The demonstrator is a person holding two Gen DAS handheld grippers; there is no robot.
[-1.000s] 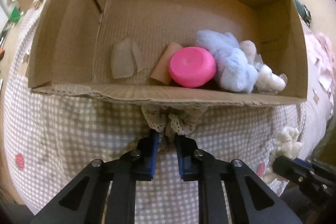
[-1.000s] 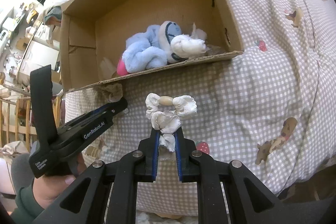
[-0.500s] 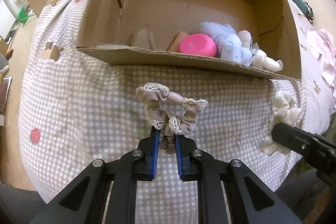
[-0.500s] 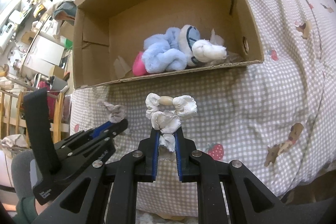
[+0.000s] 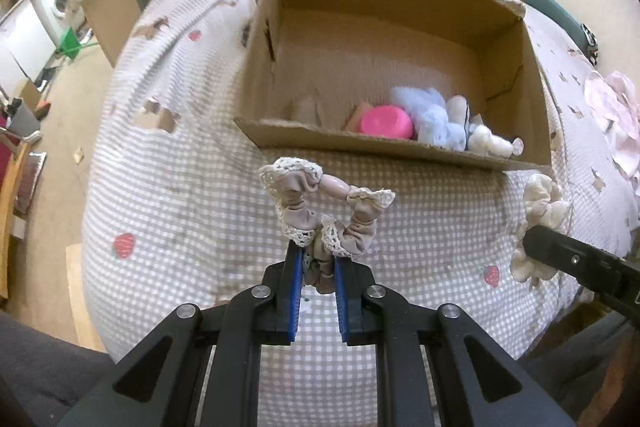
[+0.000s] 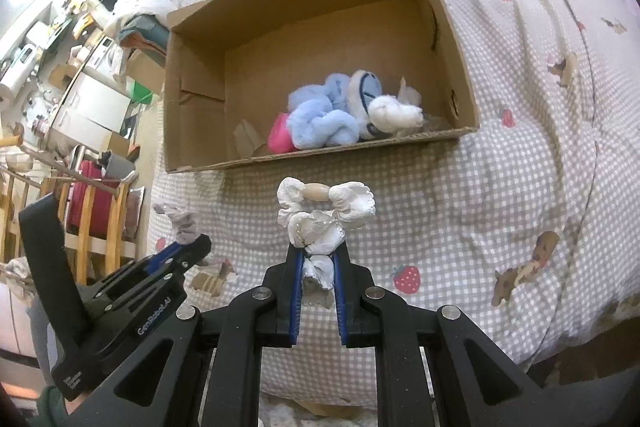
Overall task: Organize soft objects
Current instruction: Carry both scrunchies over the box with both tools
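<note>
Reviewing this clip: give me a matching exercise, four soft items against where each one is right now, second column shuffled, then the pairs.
Items
1. beige lace-trimmed fabric scrunchie
2. white ruffled fabric scrunchie
3. light blue plush toy
4. round pink foam piece

Places
A. in the cardboard box, against the near wall beside a tan block
B. clamped in the left gripper jaws
C. in the box, its white part toward the right wall
D. clamped in the right gripper jaws

Pairs: 1-B, 2-D, 3-C, 4-A
</note>
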